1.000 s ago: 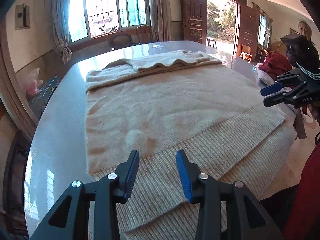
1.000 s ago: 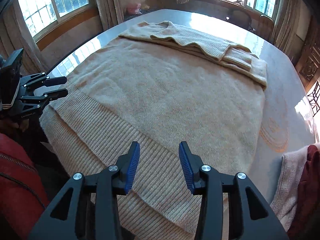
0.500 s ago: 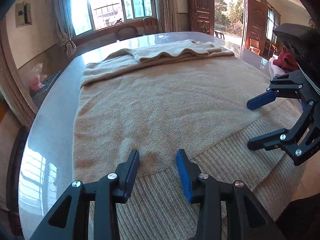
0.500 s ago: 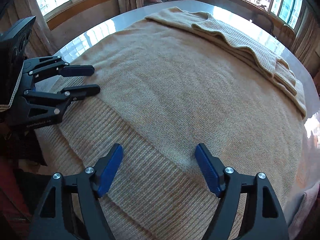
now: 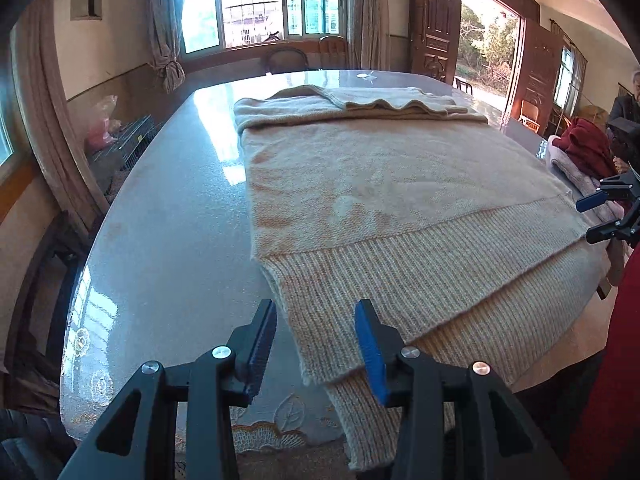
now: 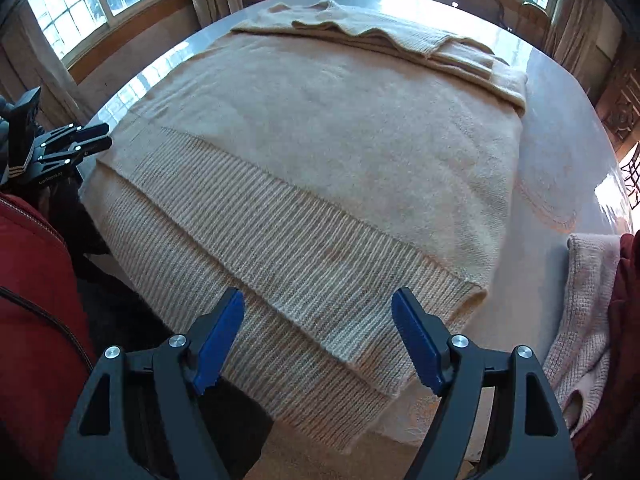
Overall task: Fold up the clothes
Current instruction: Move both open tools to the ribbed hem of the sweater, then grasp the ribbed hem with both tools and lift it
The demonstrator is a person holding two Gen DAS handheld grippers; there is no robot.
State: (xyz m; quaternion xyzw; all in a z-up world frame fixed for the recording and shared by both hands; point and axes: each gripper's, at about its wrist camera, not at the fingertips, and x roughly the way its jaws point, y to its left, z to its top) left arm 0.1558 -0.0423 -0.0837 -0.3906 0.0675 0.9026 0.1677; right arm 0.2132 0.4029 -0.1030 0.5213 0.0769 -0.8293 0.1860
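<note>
A beige knitted sweater (image 5: 380, 184) (image 6: 320, 120) lies flat on the glossy table (image 5: 172, 220), its sleeves (image 5: 400, 104) folded across the far end. The ribbed hem (image 5: 420, 272) (image 6: 280, 248) hangs over the near table edge in two layers. My left gripper (image 5: 315, 308) hovers open above the hem's left corner, with nothing pinched between its pads. My right gripper (image 6: 318, 296) stands wide open just above the hem's right corner. Each gripper shows at the other view's edge: the right gripper (image 5: 604, 216) and the left gripper (image 6: 96, 136).
A pile of pink and dark red clothes (image 6: 588, 280) (image 5: 580, 148) sits on the table right of the sweater. A red jacket (image 6: 28, 280) is close at the near edge. Chairs (image 5: 288, 58) stand at the far end, and a person (image 5: 628, 100) stands at far right.
The two grippers have moved apart along the hem, the left to its left corner, the right to its right corner. The right jaws have opened much wider.
</note>
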